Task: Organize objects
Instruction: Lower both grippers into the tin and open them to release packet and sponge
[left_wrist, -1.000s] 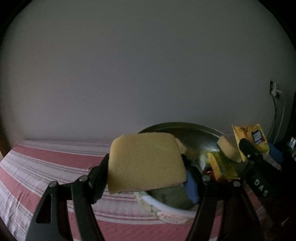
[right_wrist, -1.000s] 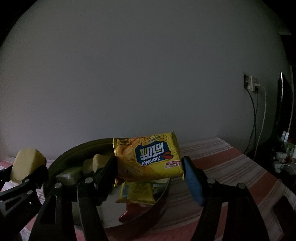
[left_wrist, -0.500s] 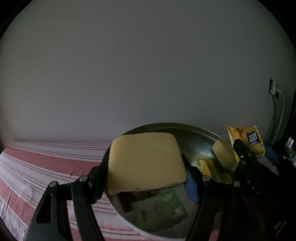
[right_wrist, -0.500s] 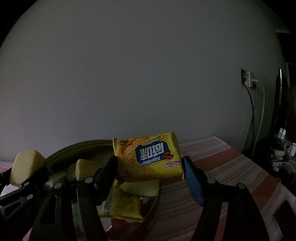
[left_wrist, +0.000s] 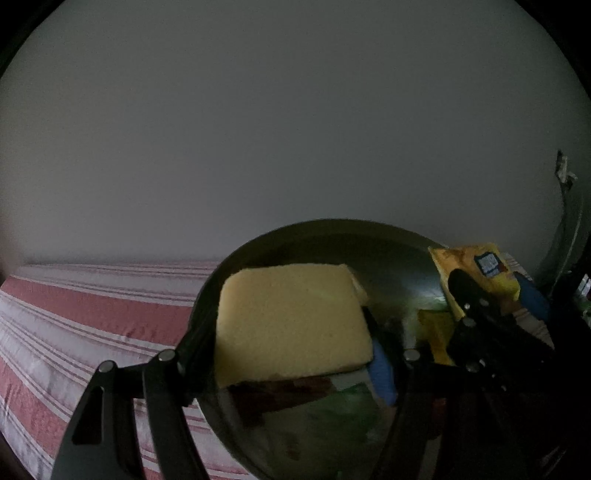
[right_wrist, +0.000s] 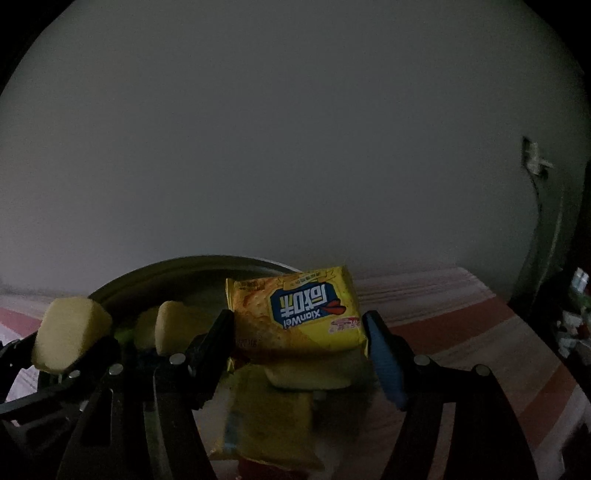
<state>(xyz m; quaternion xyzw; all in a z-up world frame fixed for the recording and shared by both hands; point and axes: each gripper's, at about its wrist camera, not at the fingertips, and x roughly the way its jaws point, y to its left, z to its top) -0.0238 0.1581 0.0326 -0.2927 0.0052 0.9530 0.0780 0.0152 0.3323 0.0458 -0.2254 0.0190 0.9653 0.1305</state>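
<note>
My left gripper (left_wrist: 291, 343) is shut on a flat yellow sponge (left_wrist: 291, 321) and holds it over a large round metal bowl (left_wrist: 332, 230). My right gripper (right_wrist: 299, 332) is shut on a yellow cracker packet (right_wrist: 299, 310) over the same bowl (right_wrist: 166, 269). The packet also shows at the right of the left wrist view (left_wrist: 476, 269). The held sponge shows at the left of the right wrist view (right_wrist: 68, 332). The bowl holds another sponge (right_wrist: 173, 325), a yellow packet (right_wrist: 269, 417), and green and dark items (left_wrist: 343, 410).
The bowl stands on a red and white striped cloth (left_wrist: 74, 325) against a plain grey wall. A wall socket with a cable (right_wrist: 532, 162) is at the right. Small cluttered items (right_wrist: 576, 317) lie at the far right edge.
Both grippers have moved forward over the bowl with their loads; the bowl now fills more of both views. The grips on the sponge and the packet are unchanged.
</note>
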